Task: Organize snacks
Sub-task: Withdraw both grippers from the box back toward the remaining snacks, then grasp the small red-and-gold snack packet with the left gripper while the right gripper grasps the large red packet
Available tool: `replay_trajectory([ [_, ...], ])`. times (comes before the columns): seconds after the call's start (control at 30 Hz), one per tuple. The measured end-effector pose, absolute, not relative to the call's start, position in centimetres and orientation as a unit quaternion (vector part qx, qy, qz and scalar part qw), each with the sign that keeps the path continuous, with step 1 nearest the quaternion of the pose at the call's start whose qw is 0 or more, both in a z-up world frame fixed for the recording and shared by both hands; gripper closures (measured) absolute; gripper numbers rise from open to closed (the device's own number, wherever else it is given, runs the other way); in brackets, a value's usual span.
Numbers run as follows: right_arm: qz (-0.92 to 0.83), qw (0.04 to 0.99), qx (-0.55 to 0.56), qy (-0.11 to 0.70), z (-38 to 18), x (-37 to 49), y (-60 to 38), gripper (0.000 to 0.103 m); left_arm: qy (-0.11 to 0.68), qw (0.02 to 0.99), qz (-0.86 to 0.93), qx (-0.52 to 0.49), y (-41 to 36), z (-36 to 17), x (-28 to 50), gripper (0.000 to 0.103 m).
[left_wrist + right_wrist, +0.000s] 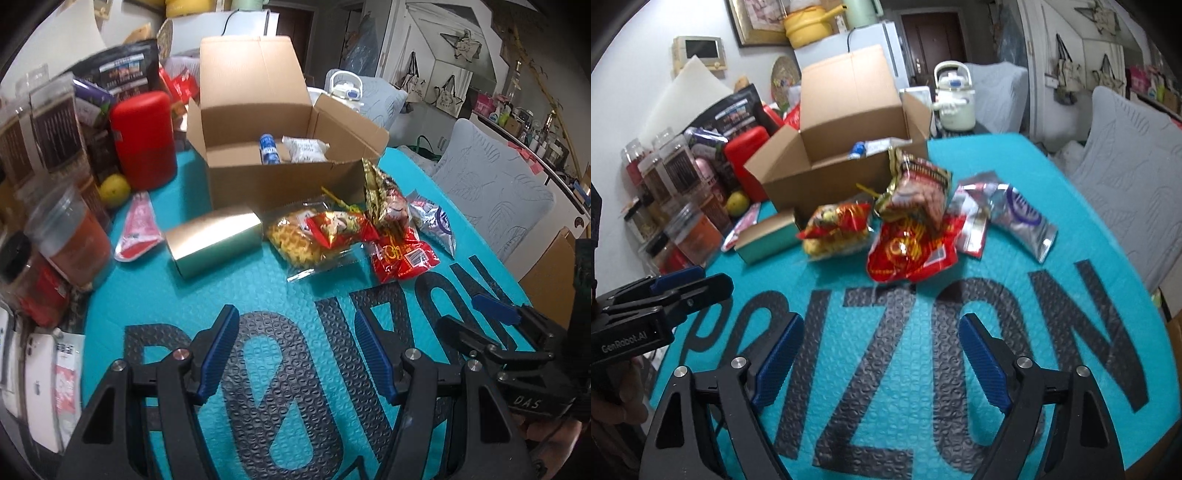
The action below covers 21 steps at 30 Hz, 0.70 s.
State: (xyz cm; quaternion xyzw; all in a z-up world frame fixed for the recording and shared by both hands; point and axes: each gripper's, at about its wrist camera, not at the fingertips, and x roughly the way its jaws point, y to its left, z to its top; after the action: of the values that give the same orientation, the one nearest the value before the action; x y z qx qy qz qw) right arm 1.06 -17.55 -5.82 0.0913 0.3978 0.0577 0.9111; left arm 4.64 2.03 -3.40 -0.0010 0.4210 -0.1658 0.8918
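Observation:
An open cardboard box (273, 181) (827, 173) stands at the back of the teal mat and holds a blue can (269, 148) and a white packet (305, 148). In front of it lie a gold-green carton (214, 240) (764, 240), a yellow snack bag (303, 240) (836, 230), a red bag (402, 254) (912, 254), a gold-red bag (380, 199) (916, 188) and a silver-purple pouch (432, 221) (1023, 218). My left gripper (295, 354) is open and empty, well short of the snacks. My right gripper (882, 362) is open and empty too.
A red canister (144, 140), jars (70, 240), a lemon (114, 189) and dark pouches crowd the left side. A flat red-white packet (138, 229) lies by the carton. A white phone (40, 391) lies at the near left. Padded chairs (491, 184) stand to the right.

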Motion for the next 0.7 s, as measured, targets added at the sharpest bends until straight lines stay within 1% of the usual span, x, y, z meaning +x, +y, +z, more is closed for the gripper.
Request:
replay_trajectory([
  [0.13, 0.050, 0.906, 0.093, 0.410, -6.7, 2.9, -18.1, 0.004, 0.437, 0.884, -0.166, 0.003, 1.3, -4.6, 6.0, 0.038],
  [0.17, 0.047, 0.905, 0.091, 0.412, -6.8, 3.4, -18.3, 0.002, 0.441, 0.882, -0.164, 0.005, 1.1, -4.9, 6.4, 0.038],
  [0.27, 0.042, 0.901, 0.087, 0.424, -7.3, 5.3, -18.7, 0.000, 0.454, 0.877, -0.157, 0.007, 0.6, -5.5, 7.8, 0.038],
  [0.57, 0.051, 0.886, 0.086, 0.454, -8.5, 10.8, -18.9, 0.000, 0.468, 0.873, -0.135, 0.000, 0.3, -6.2, 11.5, 0.038],
  [0.7, 0.048, 0.872, 0.073, 0.482, -9.7, 12.9, -18.6, 0.000, 0.475, 0.871, -0.128, -0.003, 0.3, -6.5, 12.9, 0.038],
])
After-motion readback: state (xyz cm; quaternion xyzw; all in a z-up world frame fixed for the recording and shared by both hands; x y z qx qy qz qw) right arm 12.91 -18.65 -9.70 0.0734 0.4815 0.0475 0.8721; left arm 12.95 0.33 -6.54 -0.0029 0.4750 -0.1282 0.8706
